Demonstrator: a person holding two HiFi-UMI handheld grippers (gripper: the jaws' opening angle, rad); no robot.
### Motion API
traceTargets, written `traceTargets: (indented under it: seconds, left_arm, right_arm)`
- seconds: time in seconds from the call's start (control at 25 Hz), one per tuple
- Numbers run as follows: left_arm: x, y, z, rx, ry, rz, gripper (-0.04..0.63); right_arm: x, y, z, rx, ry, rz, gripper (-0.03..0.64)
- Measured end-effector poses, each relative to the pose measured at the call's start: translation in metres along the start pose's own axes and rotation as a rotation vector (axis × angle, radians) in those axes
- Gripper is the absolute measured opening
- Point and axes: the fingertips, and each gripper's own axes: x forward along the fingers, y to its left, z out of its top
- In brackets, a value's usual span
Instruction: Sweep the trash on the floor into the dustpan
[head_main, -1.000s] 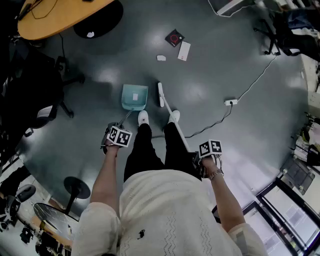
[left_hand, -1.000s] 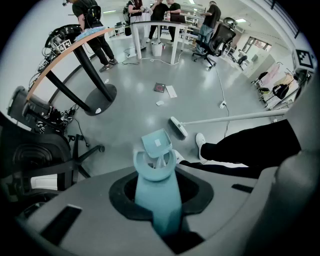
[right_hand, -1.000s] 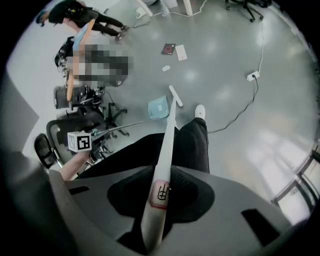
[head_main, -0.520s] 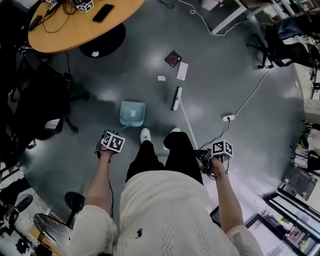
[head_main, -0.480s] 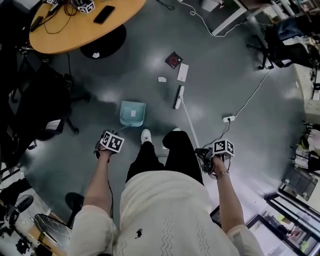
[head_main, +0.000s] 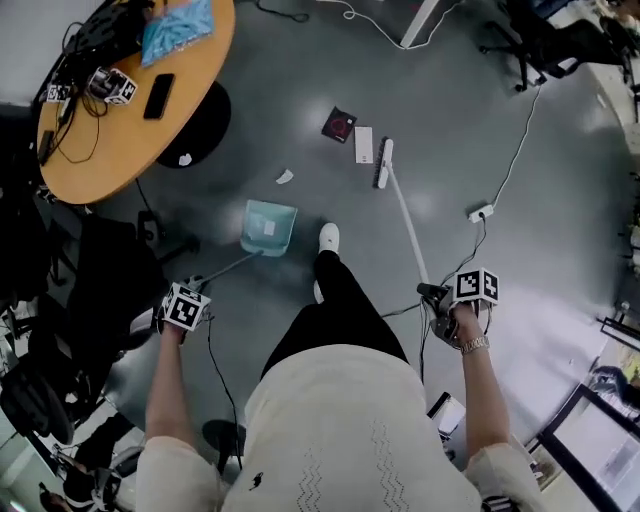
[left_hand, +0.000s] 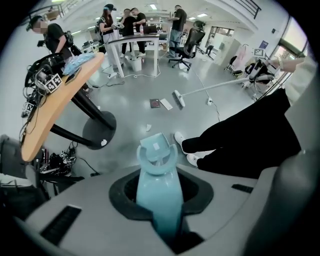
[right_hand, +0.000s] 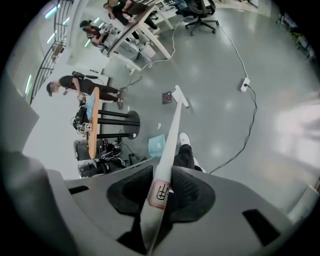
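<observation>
- On the grey floor (head_main: 560, 150) below the person, the left tongs (left_hand: 158, 202) were clamped tight on the teal handle of the dustpan (head_main: 268, 227), jaws pressed against both of its sides.
- The dustpan's long axis ran forward from those tongs. The pan lay flat on the floor, its wide mouth facing away towards the trash.
- The right tongs (right_hand: 159, 194) were closed on the white broom handle (head_main: 408, 225), right at a red-outlined label.
- That handle slanted forward and leftward down to the broom head (head_main: 382, 163), which rested on the floor.
- Just beside the head lay a white card (head_main: 364, 145), with a dark packet (head_main: 339, 125) next to it.
- A small white scrap (head_main: 285, 177) lay just beyond the dustpan's mouth.
- A white shoe (head_main: 328, 237) stood between dustpan and broom handle.
</observation>
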Motion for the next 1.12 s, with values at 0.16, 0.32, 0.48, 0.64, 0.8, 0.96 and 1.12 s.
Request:
traceTargets:
  seconds: [0.16,0.32,0.48,0.64,0.8,0.96,1.12]
  left_arm:
    - [-0.022,0.056,0.025,-0.073,0.023,0.025,0.092]
    - [-0.008,0.098,0.036,-0.115,0.072,0.039,0.092]
    - [0.013,0.148,0.025,-0.101,0.114,0.029,0.092]
    - [0.021,0.204,0.025,-0.099,0.122,0.026,0.092]
    - [0.033,0.251,0.035,-0.099,0.104,-0.020,0.092]
    - [0.045,0.283,0.024,-0.065,0.149,-0.049,0.092]
    - [0.058,0.300,0.017,-0.051,0.168,-0.053,0.092]
  right_arm:
    - [0.021,0.014,0.010,-0.039,0.029,-0.063,0.126]
    - [0.038,0.056,0.021,0.123,0.057,0.036,0.126]
    - [0.063,0.118,0.025,0.177,0.100,0.063,0.125]
    - [0.108,0.183,0.042,0.007,0.160,-0.089,0.125]
    - [0.173,0.246,0.072,-0.134,0.182,-0.162,0.126]
    - [0.238,0.295,0.099,-0.267,0.203,-0.209,0.124]
    - [0.283,0.328,0.105,-0.502,0.268,-0.371,0.124]
